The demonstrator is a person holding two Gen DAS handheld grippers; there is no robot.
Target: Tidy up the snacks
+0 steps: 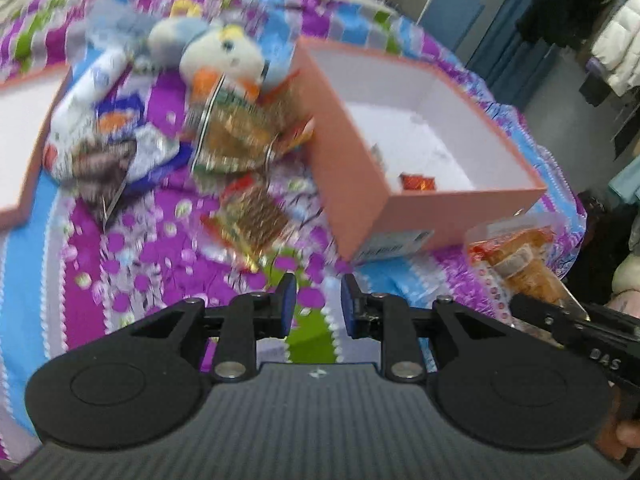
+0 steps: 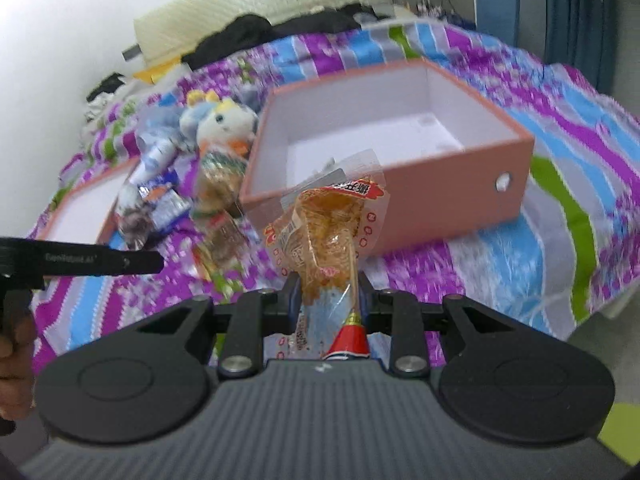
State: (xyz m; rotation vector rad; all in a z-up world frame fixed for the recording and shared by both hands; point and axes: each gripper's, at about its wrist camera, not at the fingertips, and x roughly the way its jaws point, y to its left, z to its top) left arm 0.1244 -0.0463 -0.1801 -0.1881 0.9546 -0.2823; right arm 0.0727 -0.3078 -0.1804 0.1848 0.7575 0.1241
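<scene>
Two grippers over patterned bedspread (image 1: pixel 132 288). Left gripper (image 1: pixel 318 300): jaws close together with a narrow gap, nothing between pads, bedspread visible through gap; not grasping. Right gripper (image 2: pixel 326 300): clamped on clear snack packet (image 2: pixel 332 224) with orange contents, packet standing up from the jaws, in front of near wall of pink box (image 2: pixel 452 184). Same packet (image 1: pixel 520 256) seen from left wrist view at right, just beside box corner (image 1: pixel 360 200). Box open-topped, white inside, holding small red wrapped sweet (image 1: pixel 418 181) near front wall. Left of box: loose pile of snack packets (image 1: pixel 240 136) on bedspread, one more packet (image 1: pixel 252 216) lying nearer. Plush toy (image 1: pixel 224 52) behind pile. Pink lid (image 1: pixel 24 136) at far left, white inner side up.
</scene>
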